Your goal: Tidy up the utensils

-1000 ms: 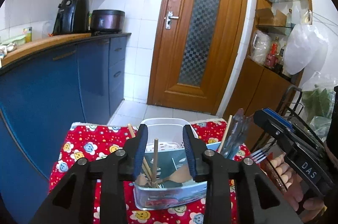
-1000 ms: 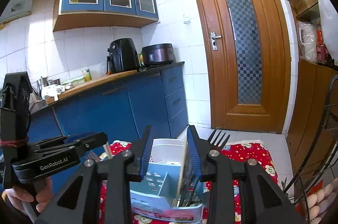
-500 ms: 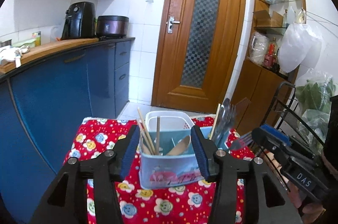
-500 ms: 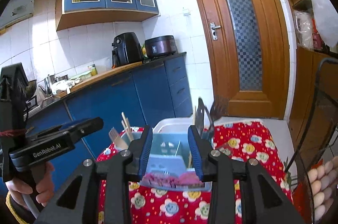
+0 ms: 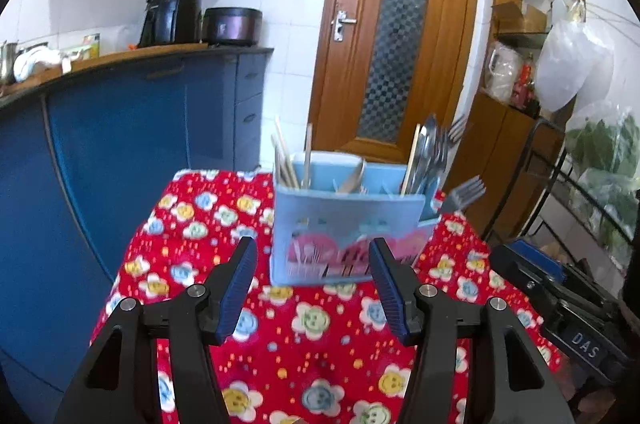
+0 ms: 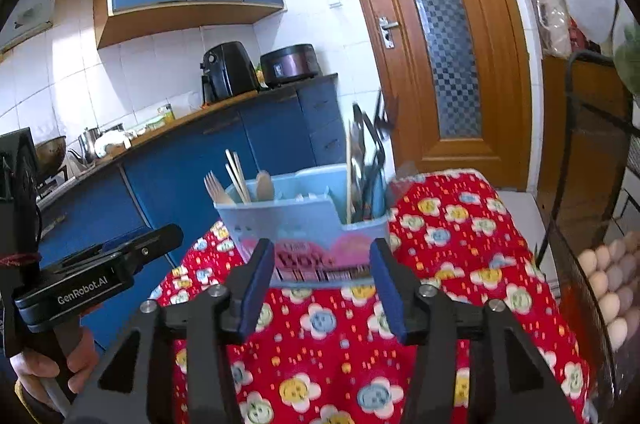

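Observation:
A light blue utensil caddy [image 5: 348, 228] stands on a red flowered cloth [image 5: 192, 236]; it also shows in the right wrist view [image 6: 304, 220]. Wooden chopsticks [image 5: 286, 158] and a wooden spoon stand in its left part, metal forks and spoons [image 5: 434, 154] in its right part. A fork [image 5: 464, 193] sticks out at its right side. My left gripper [image 5: 312, 264] is open and empty, a little short of the caddy. My right gripper [image 6: 322, 266] is open and empty, also just in front of the caddy.
Blue kitchen cabinets [image 5: 132, 128] run along the left, with a black air fryer [image 5: 172, 12] and a cooker on the counter. A wooden door [image 5: 392, 36] is behind. A black wire rack [image 6: 592, 184] with eggs [image 6: 608, 280] stands at the right.
Both grippers have pulled back and away from the caddy and opened wider. The right gripper has let go of the fork, which now stands in the caddy.

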The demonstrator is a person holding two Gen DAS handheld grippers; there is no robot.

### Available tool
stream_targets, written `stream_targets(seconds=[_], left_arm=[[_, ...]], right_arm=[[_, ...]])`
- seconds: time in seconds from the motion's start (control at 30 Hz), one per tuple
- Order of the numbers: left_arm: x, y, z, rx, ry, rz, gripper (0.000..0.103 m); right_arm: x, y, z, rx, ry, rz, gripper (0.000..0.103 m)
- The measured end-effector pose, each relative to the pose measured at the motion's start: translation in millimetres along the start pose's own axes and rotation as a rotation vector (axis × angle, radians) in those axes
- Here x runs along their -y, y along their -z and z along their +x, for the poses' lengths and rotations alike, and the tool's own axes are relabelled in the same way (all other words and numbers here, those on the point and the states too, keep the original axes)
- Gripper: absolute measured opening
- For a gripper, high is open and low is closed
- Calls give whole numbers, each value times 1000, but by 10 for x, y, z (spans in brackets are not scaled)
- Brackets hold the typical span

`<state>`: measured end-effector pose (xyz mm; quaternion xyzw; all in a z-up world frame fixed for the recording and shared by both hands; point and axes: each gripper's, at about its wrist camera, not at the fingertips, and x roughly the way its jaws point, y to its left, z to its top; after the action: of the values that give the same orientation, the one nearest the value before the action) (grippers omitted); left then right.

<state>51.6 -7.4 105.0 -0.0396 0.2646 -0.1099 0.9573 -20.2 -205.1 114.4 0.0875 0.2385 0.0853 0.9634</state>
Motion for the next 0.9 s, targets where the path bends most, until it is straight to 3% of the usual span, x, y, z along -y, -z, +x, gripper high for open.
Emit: stream_targets(seconds=[0.4,0.9], left_arm=[[8,505,64,5,-76,30,59],[-46,730,245,-20,-120,18,59]], right_arm=[[99,550,40,-56,89,-21,68],[195,770,135,-76,135,-14,72]])
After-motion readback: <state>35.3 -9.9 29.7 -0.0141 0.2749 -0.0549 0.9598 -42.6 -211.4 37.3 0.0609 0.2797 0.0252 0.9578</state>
